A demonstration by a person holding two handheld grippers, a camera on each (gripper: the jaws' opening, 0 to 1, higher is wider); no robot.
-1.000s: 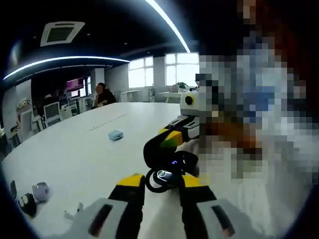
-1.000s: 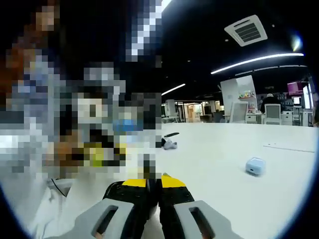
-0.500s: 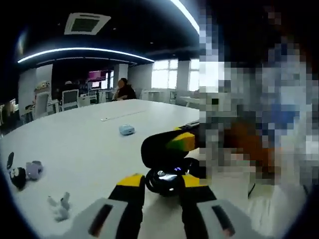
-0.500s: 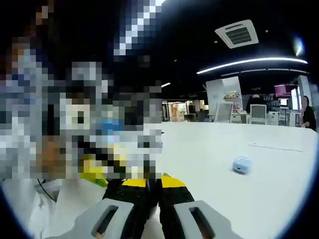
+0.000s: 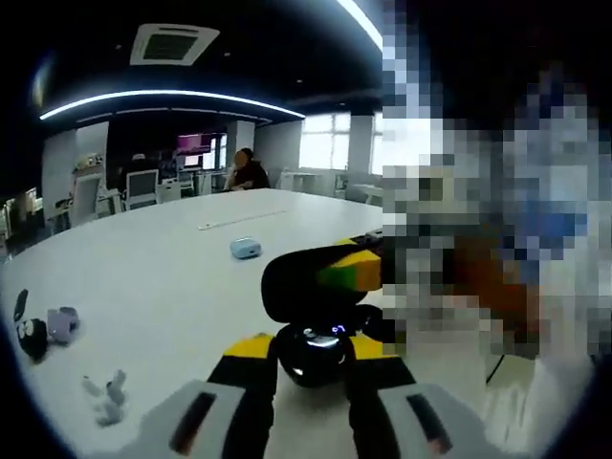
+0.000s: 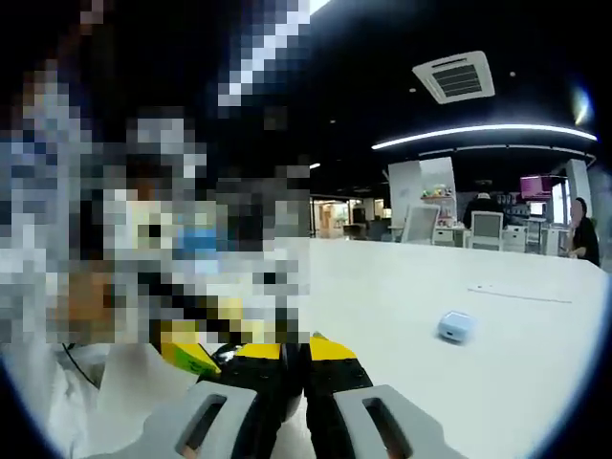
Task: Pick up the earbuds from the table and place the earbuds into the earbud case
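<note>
Left gripper: its 2 yellow-tipped jaws rise from the bottom of the left gripper view, one on each side of the black earbud case, pressed against its sides — clamped on it.
Earbud case: round, black and glossy, lid raised and tilted back above the base; a small blue-white light glows on the inner edge. It sits between the jaw tips, above the white table.
Right gripper: in the right gripper view its 2 jaws stand together, yellow tips touching with just a thin dark line between them. Whether an earbud is pinched there — cannot tell.
Right gripper, seen from the left: a yellow-and-green tip reaches in from the right of the left gripper view, just behind the open lid; the rest is lost in a mosaic patch.
Earbuds: not clear in either view; nothing tells whether one lies inside the case.
Pale blue case: small, rounded, lying alone on the table well beyond the black case; also seen in the right gripper view.
Small items at the table's edge: 2 white pieces close together, and farther off a lilac object beside a black one.
Seated person: at the far end of the table, near monitors and chairs.
</note>
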